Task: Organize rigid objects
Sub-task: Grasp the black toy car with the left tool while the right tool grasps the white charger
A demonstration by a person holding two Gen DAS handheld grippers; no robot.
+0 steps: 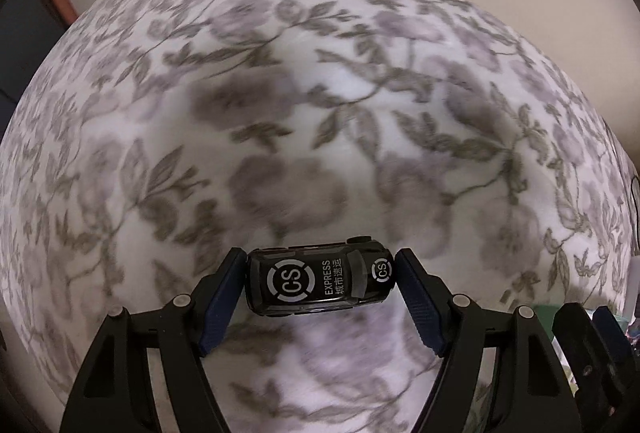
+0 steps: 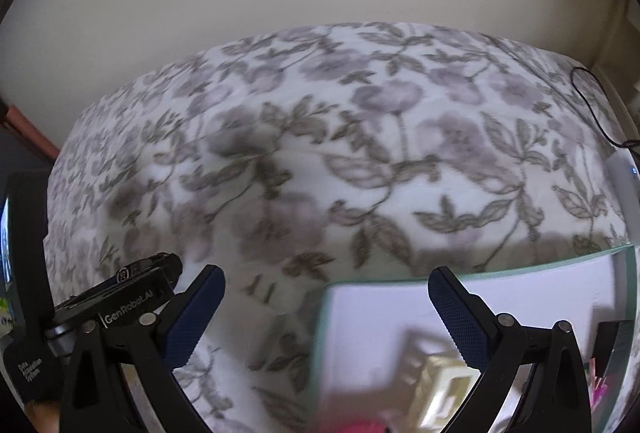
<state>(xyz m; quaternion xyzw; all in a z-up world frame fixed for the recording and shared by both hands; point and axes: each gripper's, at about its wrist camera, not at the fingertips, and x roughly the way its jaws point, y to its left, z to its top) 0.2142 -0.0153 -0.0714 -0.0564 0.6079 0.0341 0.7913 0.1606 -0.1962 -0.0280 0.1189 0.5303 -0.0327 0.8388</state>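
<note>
Right now the left gripper (image 1: 320,283) clamps a black toy car (image 1: 320,281) end to end above the floral cloth (image 1: 320,93); keep it level toward the white tray (image 2: 400,313) at right, where the right gripper (image 2: 326,309) hangs released.

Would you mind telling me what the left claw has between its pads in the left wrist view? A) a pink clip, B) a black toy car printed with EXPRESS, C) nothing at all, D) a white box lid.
B: the left claw is closed on the black toy car, its blue pads pressed to the car's two ends above the floral cloth, and the word EXPRESS shows on its roof.
</note>
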